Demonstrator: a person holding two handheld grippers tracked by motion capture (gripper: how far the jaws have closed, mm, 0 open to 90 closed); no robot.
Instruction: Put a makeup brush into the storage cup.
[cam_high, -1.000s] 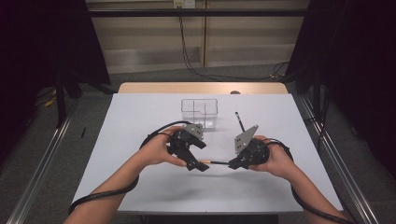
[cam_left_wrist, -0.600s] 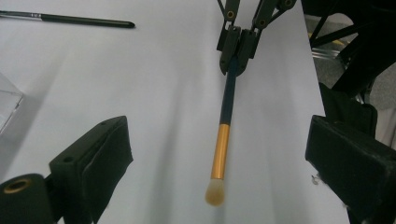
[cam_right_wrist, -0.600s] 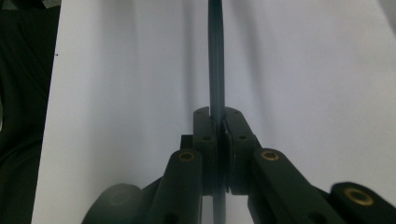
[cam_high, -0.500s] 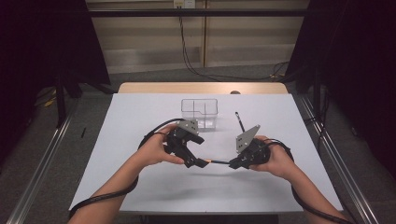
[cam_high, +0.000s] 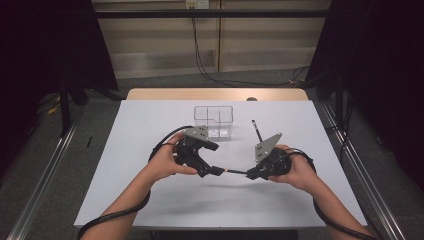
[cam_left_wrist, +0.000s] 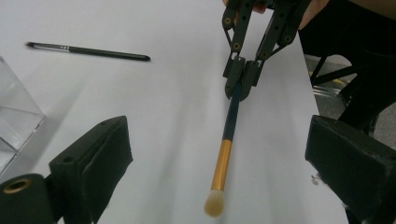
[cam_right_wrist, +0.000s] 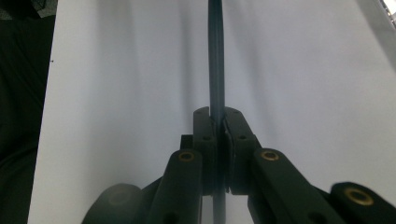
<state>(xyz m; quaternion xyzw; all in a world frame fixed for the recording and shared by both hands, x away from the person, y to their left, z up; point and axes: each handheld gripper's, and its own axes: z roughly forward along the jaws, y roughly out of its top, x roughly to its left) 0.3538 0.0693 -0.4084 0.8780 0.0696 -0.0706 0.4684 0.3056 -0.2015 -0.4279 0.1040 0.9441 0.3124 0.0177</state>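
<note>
Clearly a light brush, pinched at the handle's far end

Plainly the brush (cam_left_wrist: 227, 135) is a slim, light thing: a dark stiff handle, a gold ferrule and a soft pale tuft at the tip. It looks smooth and round, so it could roll or swivel in a pinch grip, and the tuft would crush if squeezed. The ferrule or the dark handle just behind it seems the sound place to take hold, not the bristles.

The right claw (cam_high: 250, 174) is clamped tight on the handle's back end, holding the brush level above the bench (cam_high: 150, 125), in front of the clear box (cam_high: 214, 121). The left claw (cam_high: 212, 171) stands wide, its pads either side of the tuft end and not touching it.

By count: two brushes, one held and one thinner dark one (cam_high: 257, 130) lying on the bench just right of the box; one box with several compartments; two claws.
</note>
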